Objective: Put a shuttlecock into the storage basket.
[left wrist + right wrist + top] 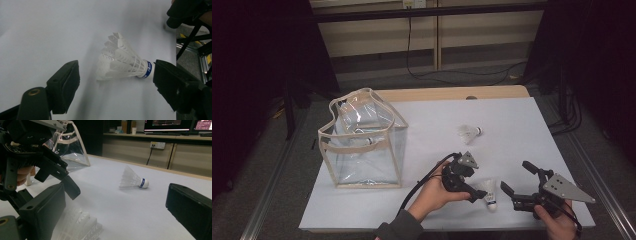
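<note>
Left gripper [478,196], high view: held in the person's left hand [437,192] near the front edge of the table, jaws pointing toward 4 o'clock and down at the near shuttlecock [488,192]. In the left gripper view the two black jaws stand apart on either side of this shuttlecock [122,61]; neither pad presses on it, so the tool is released, though the jaw at 3 o'clock lies just beside the cork end. The shuttlecock lies on its side on the white table cover [50,30], feathers toward 9 o'clock, blue-banded cork toward 3 o'clock.

Right gripper [518,186], high view: at 3 o'clock of the left gripper, held in the right hand [557,220], grey three-cornered plate on top, jaws spread wide and directed toward 10 o'clock with nothing between them. In the right gripper view its jaws frame open table, with blurred white feathers [80,225] at the lower left, just in front of the jaw there, and the left gripper [62,178] above them.

A second shuttlecock [470,133] lies at 12 o'clock of the left gripper, well apart, cork toward 3 o'clock; it also appears mid-table in the right gripper view [133,180].

A clear bag with cream trim [362,140] stands upright at 10 o'clock of the left gripper, on the left part of the table [452,93].
</note>
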Demonstrator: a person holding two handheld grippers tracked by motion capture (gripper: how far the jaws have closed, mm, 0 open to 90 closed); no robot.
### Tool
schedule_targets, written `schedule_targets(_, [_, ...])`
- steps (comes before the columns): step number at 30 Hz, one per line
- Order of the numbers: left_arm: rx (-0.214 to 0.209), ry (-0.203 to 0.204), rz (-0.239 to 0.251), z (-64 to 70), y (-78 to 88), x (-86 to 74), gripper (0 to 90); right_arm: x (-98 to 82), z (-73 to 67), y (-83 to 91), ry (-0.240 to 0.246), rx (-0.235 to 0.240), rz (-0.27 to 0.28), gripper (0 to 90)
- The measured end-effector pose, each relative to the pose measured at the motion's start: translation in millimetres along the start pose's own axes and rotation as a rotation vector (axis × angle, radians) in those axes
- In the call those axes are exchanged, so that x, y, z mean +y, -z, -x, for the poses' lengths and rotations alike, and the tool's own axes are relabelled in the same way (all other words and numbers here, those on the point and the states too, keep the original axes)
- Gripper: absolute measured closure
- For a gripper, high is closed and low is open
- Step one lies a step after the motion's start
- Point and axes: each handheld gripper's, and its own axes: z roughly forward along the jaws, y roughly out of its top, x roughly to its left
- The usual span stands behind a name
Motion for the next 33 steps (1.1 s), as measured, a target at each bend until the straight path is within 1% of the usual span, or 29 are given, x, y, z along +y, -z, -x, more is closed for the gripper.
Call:
schedule_targets(2, [0.003,-0.006,-0.002,0.4,-1.6,0.7,26.5,0.0,0.1,0.2,-0.001,0.0,0.0,2.4])
schedule_targets(3, [-0.001,-0.01,0.007,0.9,-3.1,1.0,28.4,0.1,0.0,0.3,-0.003,0.0,0.002,2.4])
schedule_targets(6, [-0.017,-0.008,0.002,1.7,-5.0,2.1,31.7,0.0,0.1,0.3,-0.001,-0.001,0.0,2.4])
schedule_targets(8, [-0.021,-0.022,0.002,2.6,-6.4,2.9,34.9,-0.3,0.2,0.0,-0.002,0.002,0.0,2.4])
schedule_targets(11, [-0.029,-0.027,0.002,4.2,-8.6,3.1,38.9,-0.3,0.1,0.1,0.0,0.003,0.0,2.5])
schedule_targets(13, [-0.028,-0.026,-0.01,4.7,-9.2,3.2,41.0,0.0,0.0,0.4,-0.001,0.0,-0.001,2.5])
schedule_targets(14, [-0.028,-0.029,-0.02,5.0,-9.2,3.2,44.2,-0.1,0.1,0.4,0.0,0.0,-0.001,2.5])
schedule_targets(16, [-0.038,-0.032,-0.028,5.3,-10.5,2.9,46.5,-0.3,0.2,0.3,0.001,0.001,-0.002,2.4])
schedule_targets(17, [-0.038,-0.033,-0.031,5.7,-10.9,2.9,49.5,-0.3,0.1,0.2,0.002,0.002,-0.002,2.5])
schedule_targets(18, [-0.041,-0.029,-0.023,6.0,-12.0,2.6,50.0,-0.2,-0.1,0.1,0.002,0.002,-0.001,2.5])
schedule_targets(19, [-0.045,-0.031,-0.025,6.3,-12.1,2.5,51.4,-0.2,-0.2,0.1,0.002,0.002,-0.001,2.5])
schedule_targets(20, [-0.05,-0.032,-0.029,6.5,-12.0,2.5,55.6,-0.2,-0.3,0.2,0.002,0.002,-0.002,2.5])
schedule_targets(22, [-0.063,-0.027,-0.031,7.1,-12.5,2.2,58.3,-0.1,-0.2,0.4,0.003,0.001,-0.001,2.5])
schedule_targets(23, [-0.068,-0.02,-0.038,7.5,-12.2,2.2,60.9,-0.1,-0.1,0.5,0.002,0.001,-0.001,2.5])
schedule_targets(25, [-0.086,-0.01,-0.034,8.5,-12.4,1.9,65.1,-0.3,0.2,0.4,0.003,0.001,-0.003,2.5])
schedule_targets(26, [-0.09,-0.017,-0.042,9.0,-11.8,2.2,68.9,-0.3,0.1,0.3,0.0,0.002,-0.002,2.5])
schedule_targets(27, [-0.093,-0.013,-0.038,9.9,-12.0,2.2,73.1,-0.3,0.2,0.3,0.004,0.0,-0.003,2.5])
schedule_targets(30, [-0.103,-0.012,-0.038,10.4,-10.1,2.6,81.2,0.0,-0.2,0.4,0.002,0.001,-0.001,2.5])
schedule_targets(33, [-0.135,0.006,-0.033,9.9,-8.6,2.7,88.1,-0.1,-0.1,0.6,0.002,0.0,-0.001,2.5])
